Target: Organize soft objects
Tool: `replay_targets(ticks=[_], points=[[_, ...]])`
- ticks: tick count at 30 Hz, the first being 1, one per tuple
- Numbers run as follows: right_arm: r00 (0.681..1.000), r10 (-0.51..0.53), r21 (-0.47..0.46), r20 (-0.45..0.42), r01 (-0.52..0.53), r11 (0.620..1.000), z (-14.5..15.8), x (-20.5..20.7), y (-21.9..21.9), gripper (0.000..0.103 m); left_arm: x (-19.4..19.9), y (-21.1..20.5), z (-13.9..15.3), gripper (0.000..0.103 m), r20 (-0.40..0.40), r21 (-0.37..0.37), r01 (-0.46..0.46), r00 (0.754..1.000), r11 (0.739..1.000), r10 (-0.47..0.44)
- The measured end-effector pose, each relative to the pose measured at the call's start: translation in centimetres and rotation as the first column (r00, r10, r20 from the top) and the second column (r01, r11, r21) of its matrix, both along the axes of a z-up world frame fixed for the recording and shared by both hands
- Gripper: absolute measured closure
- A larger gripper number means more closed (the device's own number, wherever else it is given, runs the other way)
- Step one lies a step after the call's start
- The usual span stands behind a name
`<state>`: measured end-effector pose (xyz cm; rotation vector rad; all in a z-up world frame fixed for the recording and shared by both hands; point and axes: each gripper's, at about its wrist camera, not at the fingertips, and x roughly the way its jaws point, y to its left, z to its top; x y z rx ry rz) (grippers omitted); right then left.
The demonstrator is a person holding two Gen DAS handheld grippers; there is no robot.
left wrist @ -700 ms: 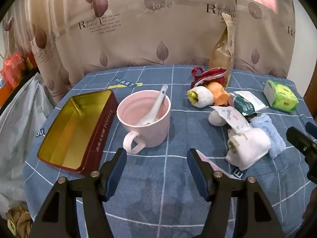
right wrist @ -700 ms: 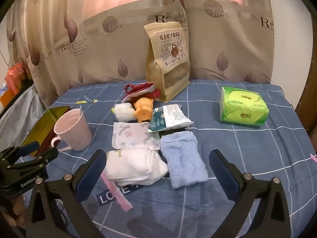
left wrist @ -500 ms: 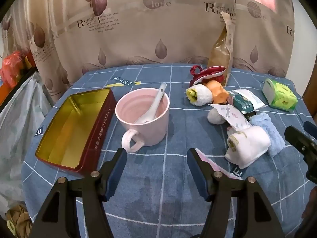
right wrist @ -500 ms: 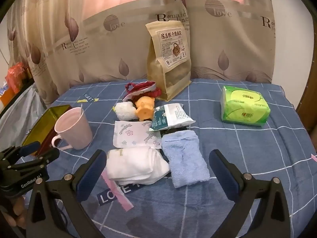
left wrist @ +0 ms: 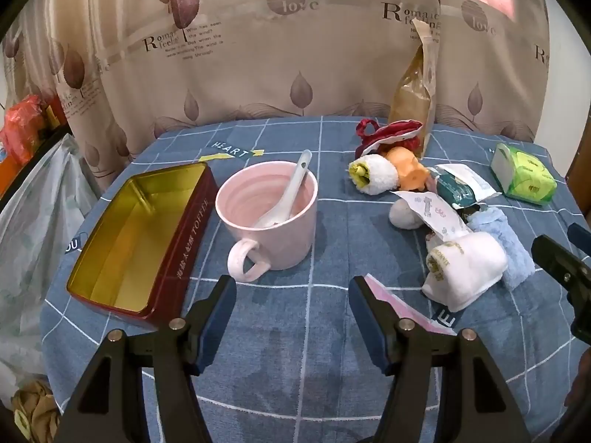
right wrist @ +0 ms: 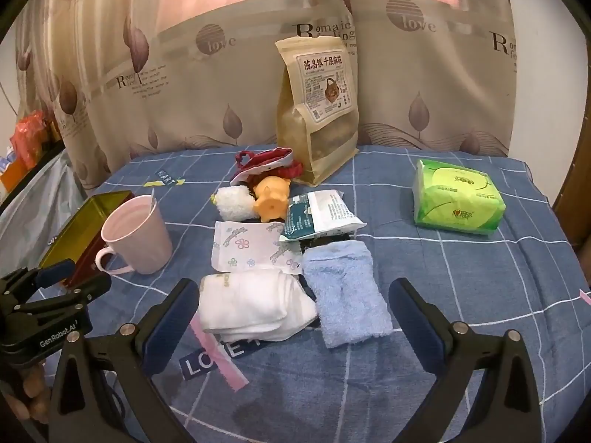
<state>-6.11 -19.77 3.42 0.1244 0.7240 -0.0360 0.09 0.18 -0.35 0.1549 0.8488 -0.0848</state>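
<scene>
1. The left gripper hangs over the blue checked tablecloth, its jaws spread wide with nothing between them.
2. Just past its fingers stands a pink mug with a white spoon leaning inside; the handle turns toward the gripper.
3. Beside the mug, to the left in this view, lies an open red toffee tin with a bare gold inside.
4. The right gripper is likewise released and grasps nothing.
5. The soft things lie in a cluster right of the mug: a folded white cloth touching a blue towel, both just ahead of the right gripper's open fingers.
6. Behind them lie a flowered paper packet and a teal-and-white pouch, partly overlapping.
7. Farther back sit a white fluffy roll, an orange toy and a red fabric bag, crowded against an upright tan snack bag.
8. A green tissue pack lies well apart, at the right.
</scene>
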Motion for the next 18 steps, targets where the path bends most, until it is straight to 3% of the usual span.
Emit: replay_targets(ticks=[18], points=[[1.000,0.003,-0.003,-0.006,-0.003,1.000,-0.06,0.00,0.15,0.007,-0.06,0.16,-0.30,0.038,-0.004,0.000,0.002,1.000,1.000,-0.002]])
